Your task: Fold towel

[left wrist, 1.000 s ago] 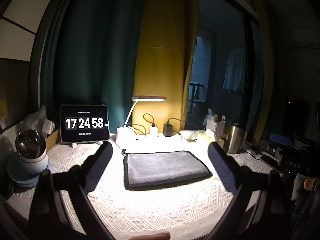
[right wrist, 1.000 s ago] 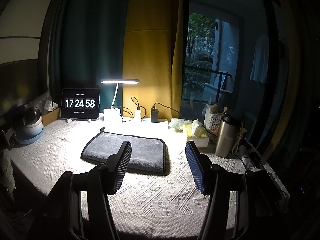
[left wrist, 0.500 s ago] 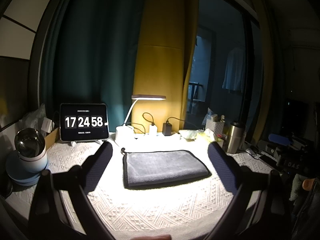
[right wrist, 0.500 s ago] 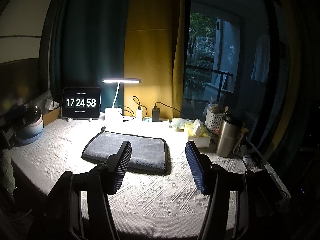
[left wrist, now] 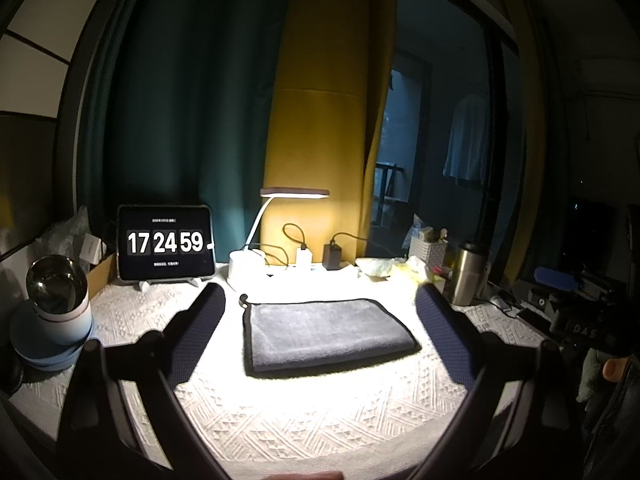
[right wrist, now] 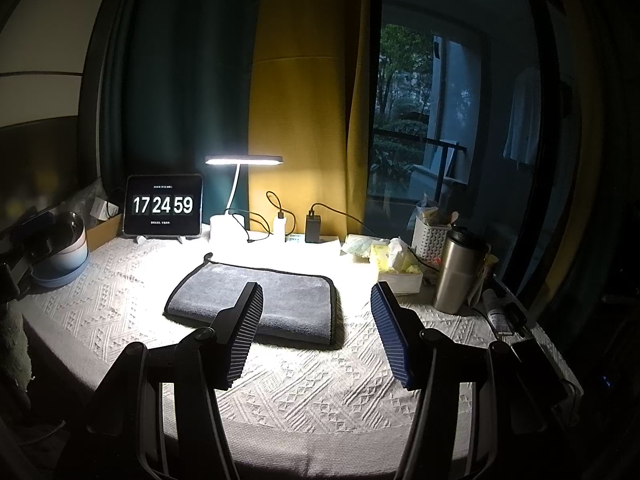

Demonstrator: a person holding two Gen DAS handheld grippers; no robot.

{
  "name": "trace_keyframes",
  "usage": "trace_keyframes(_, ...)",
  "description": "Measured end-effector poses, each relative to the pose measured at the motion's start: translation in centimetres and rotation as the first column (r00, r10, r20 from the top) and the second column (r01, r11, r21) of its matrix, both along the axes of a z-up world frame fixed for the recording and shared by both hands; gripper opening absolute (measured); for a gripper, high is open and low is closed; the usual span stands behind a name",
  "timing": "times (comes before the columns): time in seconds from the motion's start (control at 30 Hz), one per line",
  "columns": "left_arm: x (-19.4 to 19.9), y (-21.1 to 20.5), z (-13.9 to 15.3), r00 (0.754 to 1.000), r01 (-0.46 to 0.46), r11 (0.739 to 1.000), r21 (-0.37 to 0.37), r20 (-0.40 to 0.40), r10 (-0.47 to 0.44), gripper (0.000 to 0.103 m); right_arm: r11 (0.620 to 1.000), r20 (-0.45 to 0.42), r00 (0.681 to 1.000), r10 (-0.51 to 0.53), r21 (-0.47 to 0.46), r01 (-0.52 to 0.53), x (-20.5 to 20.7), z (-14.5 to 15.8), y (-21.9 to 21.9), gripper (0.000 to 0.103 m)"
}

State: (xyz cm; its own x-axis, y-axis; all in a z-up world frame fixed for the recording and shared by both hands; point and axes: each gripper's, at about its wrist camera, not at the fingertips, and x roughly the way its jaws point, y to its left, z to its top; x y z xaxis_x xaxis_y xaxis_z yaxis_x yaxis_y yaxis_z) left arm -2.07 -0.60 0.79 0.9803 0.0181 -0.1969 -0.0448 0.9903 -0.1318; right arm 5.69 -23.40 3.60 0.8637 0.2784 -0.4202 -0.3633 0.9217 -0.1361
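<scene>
A grey towel [left wrist: 326, 332] with a dark border lies folded flat in a rectangle on the white patterned tablecloth [left wrist: 320, 412], under the lamp light. It also shows in the right wrist view [right wrist: 260, 304]. My left gripper [left wrist: 320, 300] is open and empty, held above and in front of the towel, apart from it. My right gripper [right wrist: 316, 290] is open and empty, held back from the towel's near right corner; its left finger [right wrist: 242, 332] overlaps the towel's front edge in the view.
A tablet clock [left wrist: 165, 242] and a lit desk lamp [left wrist: 294, 194] stand at the back. A blue-and-white container [left wrist: 56, 320] sits at the left. A steel tumbler [right wrist: 458, 270], tissues [right wrist: 394, 258] and a white basket [right wrist: 432, 236] stand at the right.
Both grippers stay open and nearly still, drifting only slightly. The towel has not moved. The clock has ticked from 58 to 59.
</scene>
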Motion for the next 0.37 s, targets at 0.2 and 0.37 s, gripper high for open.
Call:
trace_keyframes(0.2, 0.4, 0.0, -0.5, 1.000, 0.009, 1.000, -0.015, -0.017, -0.009, 0.097, 1.000, -0.005, 1.000, -0.001, -0.003, 0.001, -0.2, -0.3, 0.6, 0.059)
trace_keyframes(0.37, 0.5, 0.4, -0.6, 1.000, 0.012, 0.999, -0.042, 0.012, -0.012, 0.097, 1.000, -0.022, 1.000, -0.002, 0.004, 0.002, 0.2, -0.9, 0.9, 0.059)
